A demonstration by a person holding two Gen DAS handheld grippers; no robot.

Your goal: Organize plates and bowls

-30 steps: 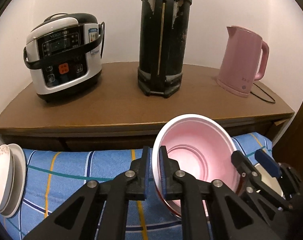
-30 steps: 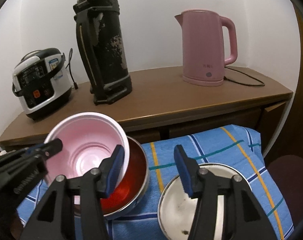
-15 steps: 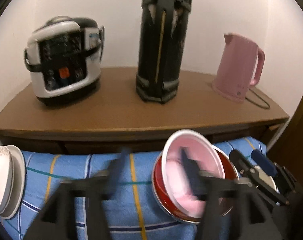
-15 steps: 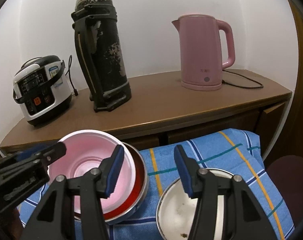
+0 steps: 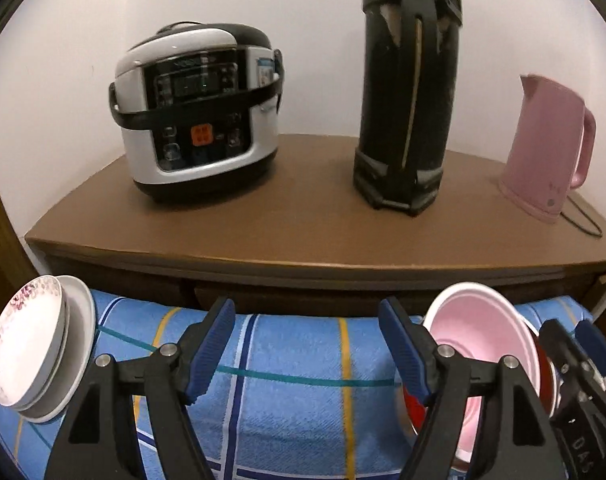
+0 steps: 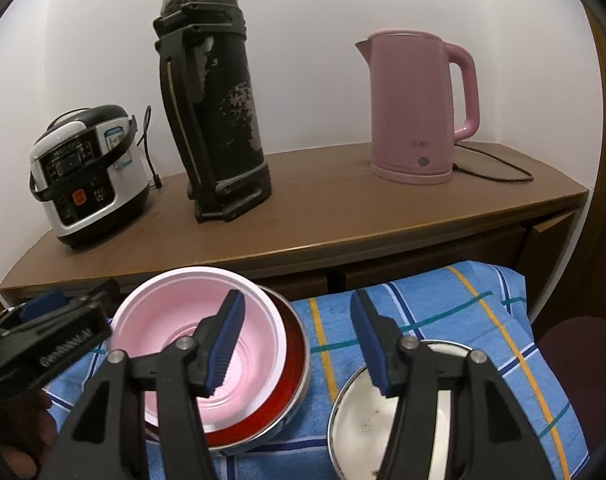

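Pink bowl (image 6: 207, 344): I see it nested inside the red bowl (image 6: 291, 384), tilted slightly, on the blue checked cloth (image 5: 295, 364), near and left of centre in my right wrist view.

Red bowl: steel outside, red inside, resting on the cloth and carrying the pink bowl.

Steel bowl (image 6: 355, 420): just right of the red bowl on the same cloth, apart from it, with dark specks inside.

Floral plate (image 5: 23, 344): stacked on a plain white plate (image 5: 81, 344) at the far left edge of the cloth in my left wrist view, well apart from the bowls.

Left gripper (image 5: 305, 346): my jaws are opening, already wide, with only cloth between the blue pads; the pink bowl sits just right of the right pad and is not held.

Right gripper (image 6: 297, 344): jaws partly apart and holding nothing; the left pad hangs over the pink bowl's hollow, the right pad over the steel bowl's rim.

Counter (image 6: 343, 208): brown wood, behind the cloth. On it, left to right: rice cooker (image 5: 199, 112), tall black flask (image 6: 213, 116), pink kettle (image 6: 417, 104) with its cord trailing right.
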